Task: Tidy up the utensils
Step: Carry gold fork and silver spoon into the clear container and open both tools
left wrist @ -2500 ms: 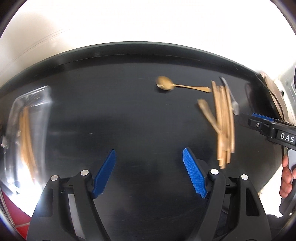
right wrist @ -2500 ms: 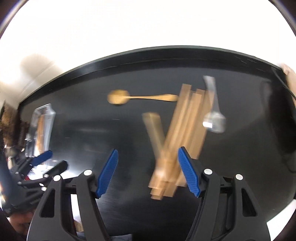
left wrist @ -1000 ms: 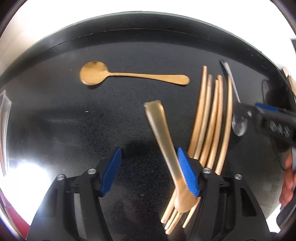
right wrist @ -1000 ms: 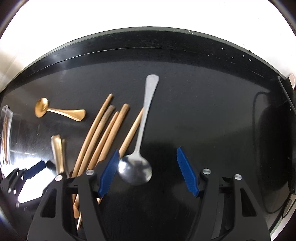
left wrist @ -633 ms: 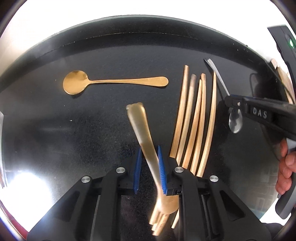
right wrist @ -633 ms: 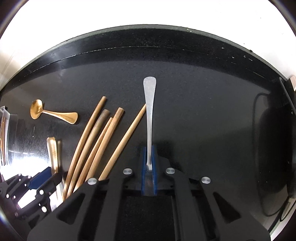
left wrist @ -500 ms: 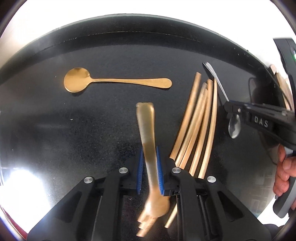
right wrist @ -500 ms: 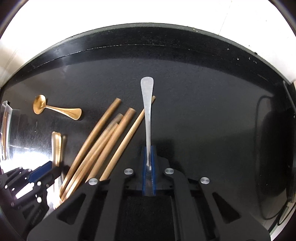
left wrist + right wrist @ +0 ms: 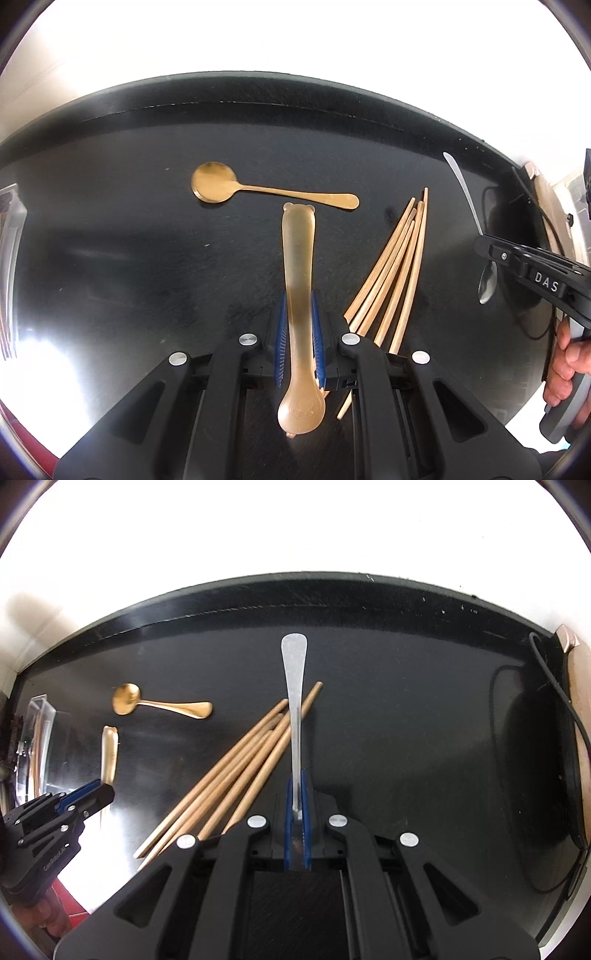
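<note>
The left tool [image 9: 299, 343] pinches a translucent amber spoon [image 9: 298, 258]. The right tool [image 9: 296, 823] clamps a slim silver spoon [image 9: 294, 686]. Round wooden chopsticks [image 9: 236, 771] lie fanned on the glossy black bench [image 9: 406, 720].

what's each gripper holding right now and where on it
The left gripper pinches the translucent amber spoon on the handle just above its bowl. The right gripper pinches the silver spoon at the neck near its bowl.

"DAS" in white on the right gripper [image 9: 488, 254], faint unreadable lettering on left gripper [image 9: 86, 799]
</note>
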{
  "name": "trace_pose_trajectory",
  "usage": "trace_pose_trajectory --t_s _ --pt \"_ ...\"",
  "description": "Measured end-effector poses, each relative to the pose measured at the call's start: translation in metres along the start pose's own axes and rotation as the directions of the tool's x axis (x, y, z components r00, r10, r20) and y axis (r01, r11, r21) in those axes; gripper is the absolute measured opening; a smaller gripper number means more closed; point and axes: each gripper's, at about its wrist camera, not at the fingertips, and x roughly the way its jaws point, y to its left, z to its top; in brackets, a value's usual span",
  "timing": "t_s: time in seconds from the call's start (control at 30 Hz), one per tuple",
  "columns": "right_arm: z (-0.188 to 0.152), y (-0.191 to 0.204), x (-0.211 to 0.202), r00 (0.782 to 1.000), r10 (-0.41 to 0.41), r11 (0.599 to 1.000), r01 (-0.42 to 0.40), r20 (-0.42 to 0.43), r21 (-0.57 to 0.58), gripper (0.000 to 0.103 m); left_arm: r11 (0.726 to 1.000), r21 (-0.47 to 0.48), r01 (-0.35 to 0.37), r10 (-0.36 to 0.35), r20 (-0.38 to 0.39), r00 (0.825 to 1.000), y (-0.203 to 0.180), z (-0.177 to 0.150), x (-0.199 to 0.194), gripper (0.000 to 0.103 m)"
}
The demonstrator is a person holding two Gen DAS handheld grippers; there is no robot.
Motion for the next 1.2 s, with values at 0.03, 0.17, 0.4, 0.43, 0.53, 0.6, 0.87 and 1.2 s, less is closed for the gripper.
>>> trace_pose_trajectory --t_s 0.03,0.17,0.4,0.43,0.53,0.6,0.87,1.2 --pt "-0.001 0.004 -0.005 1.000 0.006 1.000 -0.006 0.004 -0.007 0.005 1.000 -0.004 -0.002 0.002 0.003 1.000 0.003 -0.003 -0.004 0.012" --pt "-0.010 0.028 -0.015 1.000 0.025 0.999 -0.025 0.014 -0.033 0.005 1.000 -0.002 -0.015 0.015 0.013 1.000 0.011 -0.012 -0.018 0.012" --pt "-0.027 0.103 -0.017 0.996 0.090 0.991 -0.091 -0.016 -0.102 0.005 0.999 -0.023 -0.039 0.040 0.037 0.999 0.057 -0.028 -0.051 0.012" --pt "-0.029 0.116 -0.016 0.995 0.100 0.988 -0.102 -0.024 -0.112 0.005 0.999 -0.029 -0.042 0.043 0.037 0.998 0.066 -0.030 -0.055 0.012" --pt "-0.035 0.160 -0.013 0.991 0.128 0.979 -0.133 -0.042 -0.156 0.005 0.997 -0.053 -0.055 0.058 0.042 0.997 0.097 -0.036 -0.070 0.012" --pt "-0.041 0.195 -0.012 0.988 0.147 0.969 -0.154 -0.052 -0.194 0.005 0.995 -0.079 -0.063 0.066 0.047 0.997 0.123 -0.041 -0.079 0.012" --pt "-0.053 0.315 -0.003 0.973 0.209 0.925 -0.228 -0.096 -0.303 0.005 0.983 -0.160 -0.091 0.102 0.060 0.993 0.220 -0.055 -0.114 0.012" --pt "-0.051 0.449 0.015 0.948 0.282 0.867 -0.318 -0.147 -0.384 0.005 0.953 -0.279 -0.121 0.155 0.102 0.983 0.336 -0.063 -0.154 0.012"
